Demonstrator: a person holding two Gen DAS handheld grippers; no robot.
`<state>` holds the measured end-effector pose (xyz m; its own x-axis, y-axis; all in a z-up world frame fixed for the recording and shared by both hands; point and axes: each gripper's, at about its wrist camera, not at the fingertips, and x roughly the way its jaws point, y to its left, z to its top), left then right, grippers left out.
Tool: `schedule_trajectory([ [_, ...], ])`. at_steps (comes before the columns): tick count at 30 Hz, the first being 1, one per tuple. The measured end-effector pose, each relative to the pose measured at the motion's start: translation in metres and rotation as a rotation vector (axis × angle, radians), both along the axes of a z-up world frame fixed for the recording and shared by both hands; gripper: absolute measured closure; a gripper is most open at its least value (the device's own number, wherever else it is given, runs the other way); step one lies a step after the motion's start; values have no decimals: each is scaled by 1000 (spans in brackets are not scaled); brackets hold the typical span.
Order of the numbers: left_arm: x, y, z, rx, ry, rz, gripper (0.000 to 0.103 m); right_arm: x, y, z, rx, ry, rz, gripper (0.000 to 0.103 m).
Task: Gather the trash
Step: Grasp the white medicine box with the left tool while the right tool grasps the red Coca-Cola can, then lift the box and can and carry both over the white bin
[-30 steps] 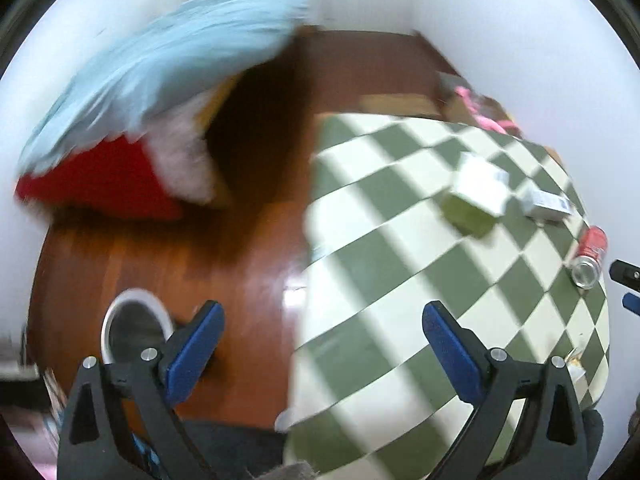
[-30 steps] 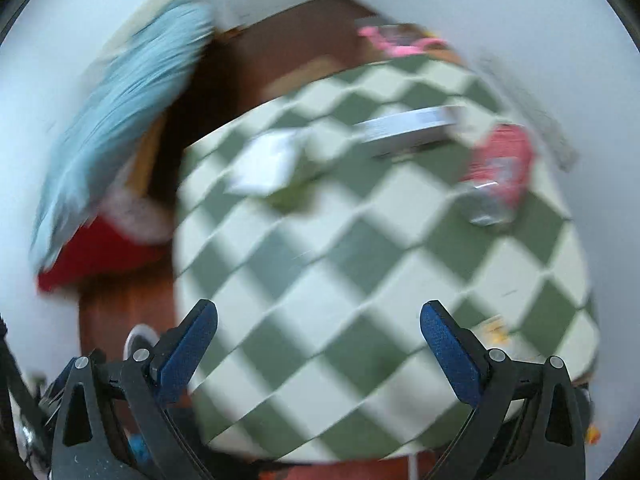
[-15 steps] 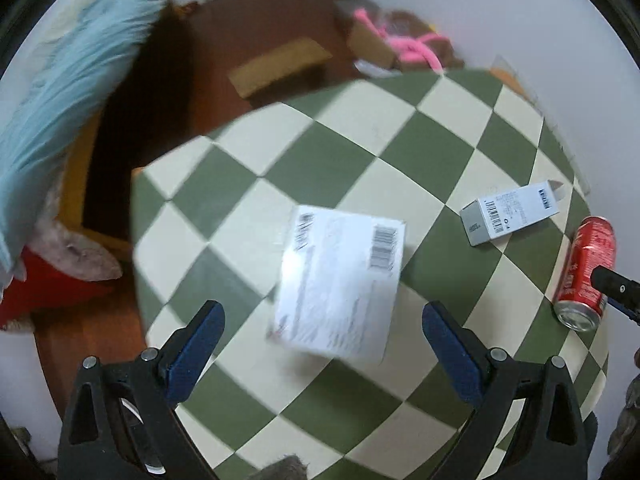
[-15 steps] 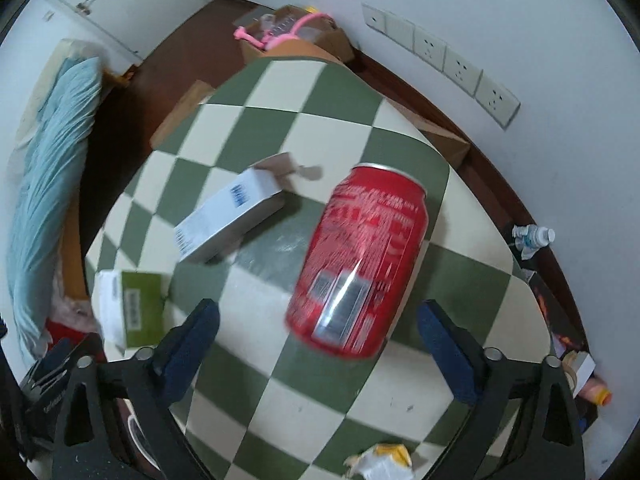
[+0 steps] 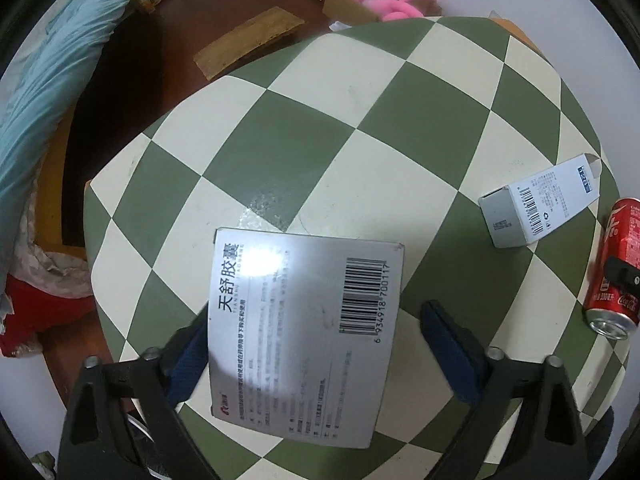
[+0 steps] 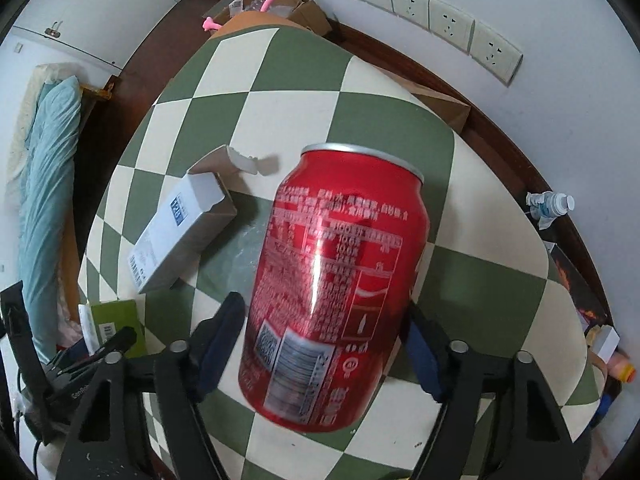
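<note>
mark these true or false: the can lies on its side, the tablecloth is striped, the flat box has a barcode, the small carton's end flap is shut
1. The red soda can lies on its side between the right gripper's fingers. True.
2. The tablecloth is striped. False: green and cream checks.
3. The flat medicine box between the left gripper's fingers shows a barcode. True.
4. The small white carton's end flap is shut. False: it stands open.

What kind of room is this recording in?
Probably a lived-in bedroom or spare room at home: blue bedding beside a checked table, wood floor, wall sockets, open boxes of clutter.
</note>
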<state>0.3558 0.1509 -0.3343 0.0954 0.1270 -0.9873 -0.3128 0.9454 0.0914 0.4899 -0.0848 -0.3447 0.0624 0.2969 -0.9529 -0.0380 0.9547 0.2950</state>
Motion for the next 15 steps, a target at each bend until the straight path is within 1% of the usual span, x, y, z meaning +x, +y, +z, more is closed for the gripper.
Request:
schedule_trajectory([
  [2, -2, -2, 1, 27, -7, -4, 21, 0, 2, -1, -2, -3, 4, 29],
  [4, -4, -1, 4, 38, -15, -3, 28, 0, 4, 0, -12, -15, 15, 30],
  [6, -6, 1, 7, 27, -25, 6, 29, 0, 6, 1, -17, -25, 24, 30],
  [9, -15, 1, 18, 46, -59, 12, 30, 0, 5, 1, -6, -26, 20, 31],
  [10, -19, 3, 22, 37, -69, 5, 30, -2, 5, 3, -8, -32, 20, 31],
  [15, -40, 12, 46, 13, -136, 61, 31, -14, 10, 20, 6, -78, 61, 31],
])
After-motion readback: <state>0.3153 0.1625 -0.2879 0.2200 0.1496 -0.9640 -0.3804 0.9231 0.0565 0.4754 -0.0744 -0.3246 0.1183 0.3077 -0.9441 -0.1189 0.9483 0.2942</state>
